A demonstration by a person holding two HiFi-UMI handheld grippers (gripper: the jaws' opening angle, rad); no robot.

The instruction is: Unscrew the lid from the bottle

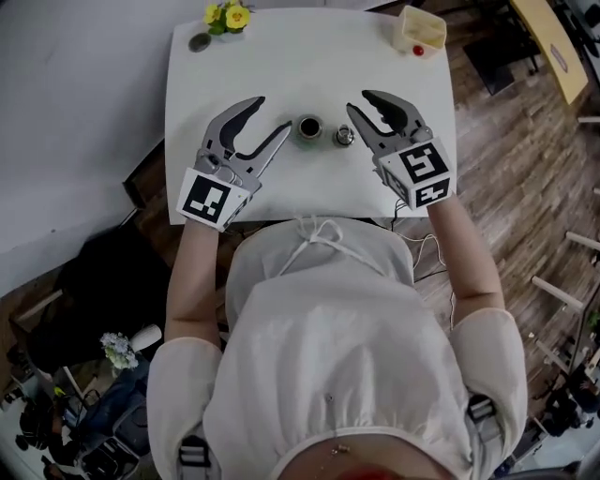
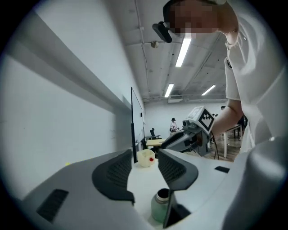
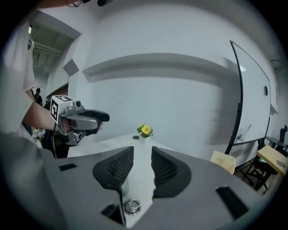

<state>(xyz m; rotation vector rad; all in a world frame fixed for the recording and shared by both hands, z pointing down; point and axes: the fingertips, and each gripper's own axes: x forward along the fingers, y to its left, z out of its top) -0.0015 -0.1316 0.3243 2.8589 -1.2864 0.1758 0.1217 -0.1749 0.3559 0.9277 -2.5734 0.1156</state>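
White table (image 1: 281, 56) across upper half of head view. Open bottle (image 1: 309, 127) upright at its centre. Lid (image 1: 345, 137) lying just right of bottle, apart from it. Judged already unscrewed and set down close by, within reach for refitting. Left gripper (image 1: 270, 116) left of bottle, right gripper (image 1: 359, 100) right of lid, jaws of each parted and holding nothing. Mirrored placement either side of the work, probably a rest pose after letting go. Yellow flowers (image 1: 228, 15) and pale container (image 1: 419, 30) at far edge, well clear of working area.

Left gripper view: jaws apart, nothing between pads. Green bottle (image 2: 160, 205) at lower centre, partly behind right-hand jaw, mouth uncovered, not clamped. Standing unaided, so no steadying grip needed now.

Right gripper view: jaws parted by a narrow gap, nothing between them. Lid (image 3: 131, 206) flat on table at bottom centre, below the jaws, not pinched. Left gripper at left of frame, flowers beyond the gap.
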